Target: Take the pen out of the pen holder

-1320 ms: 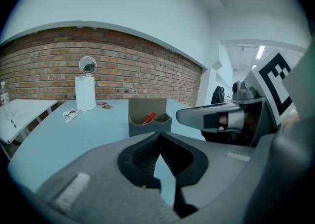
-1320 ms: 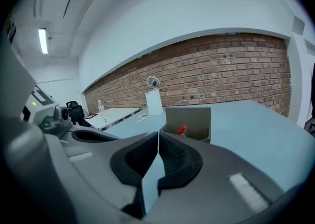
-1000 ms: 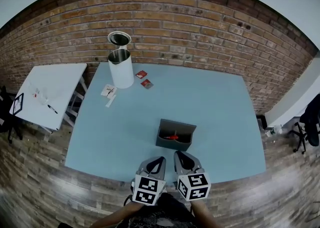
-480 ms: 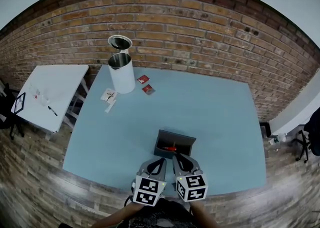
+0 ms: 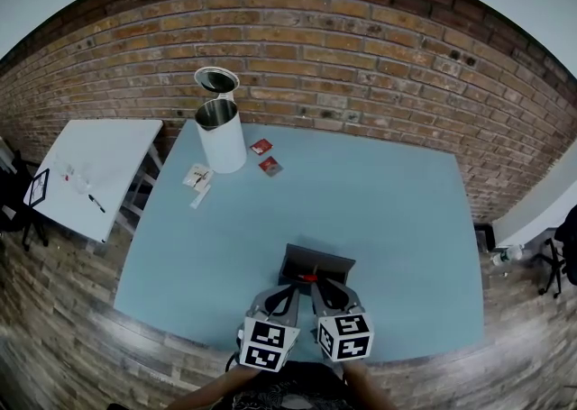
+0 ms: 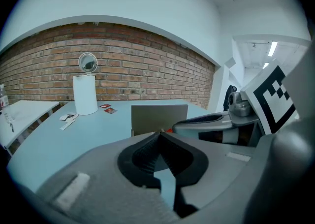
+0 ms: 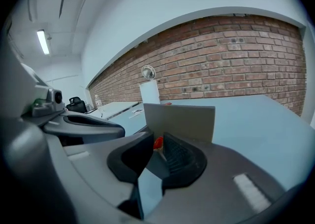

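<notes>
Red pen (image 5: 311, 277) not yet out of grey pen holder (image 5: 315, 255); right hand-held gripper (image 7: 156, 146) released, jaws straddling its end, left hand-held gripper (image 6: 158, 137) clenched empty; grasping and lifting remain.

Both our tools look the same, tbh: the left gripper (image 5: 287, 293) and the right gripper (image 5: 323, 289) are smooth grey plastic shells with black ribbed pads (image 6: 142, 154) inside. Each has a white cube (image 5: 268, 343) printed with black square markers. We're wearing a dark top (image 5: 279, 392).
</notes>
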Available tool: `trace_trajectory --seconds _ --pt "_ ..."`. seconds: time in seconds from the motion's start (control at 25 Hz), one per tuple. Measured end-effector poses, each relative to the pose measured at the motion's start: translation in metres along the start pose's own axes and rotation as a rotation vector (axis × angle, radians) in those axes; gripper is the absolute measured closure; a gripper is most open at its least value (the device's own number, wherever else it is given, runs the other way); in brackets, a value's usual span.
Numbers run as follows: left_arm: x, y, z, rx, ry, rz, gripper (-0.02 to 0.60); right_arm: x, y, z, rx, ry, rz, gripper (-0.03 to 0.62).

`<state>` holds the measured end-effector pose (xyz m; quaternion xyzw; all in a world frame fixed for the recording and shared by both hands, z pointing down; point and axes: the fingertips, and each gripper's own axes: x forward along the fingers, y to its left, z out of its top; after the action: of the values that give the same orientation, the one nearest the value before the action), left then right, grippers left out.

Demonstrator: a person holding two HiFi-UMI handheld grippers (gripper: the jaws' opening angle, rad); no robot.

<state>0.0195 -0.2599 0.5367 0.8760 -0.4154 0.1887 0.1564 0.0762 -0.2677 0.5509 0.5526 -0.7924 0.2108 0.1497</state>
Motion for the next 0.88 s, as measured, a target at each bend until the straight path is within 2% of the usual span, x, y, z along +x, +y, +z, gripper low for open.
trace_trajectory --seconds 0.44,0.88 --pt "0.006 0.007 0.002 -0.012 0.004 0.019 0.580 0.016 -0.001 -0.006 0.009 0.056 0.031 0.527" --pt "-0.003 0.016 -0.003 -0.026 0.006 0.039 0.580 0.016 0.009 0.000 0.002 0.035 0.062 0.546"
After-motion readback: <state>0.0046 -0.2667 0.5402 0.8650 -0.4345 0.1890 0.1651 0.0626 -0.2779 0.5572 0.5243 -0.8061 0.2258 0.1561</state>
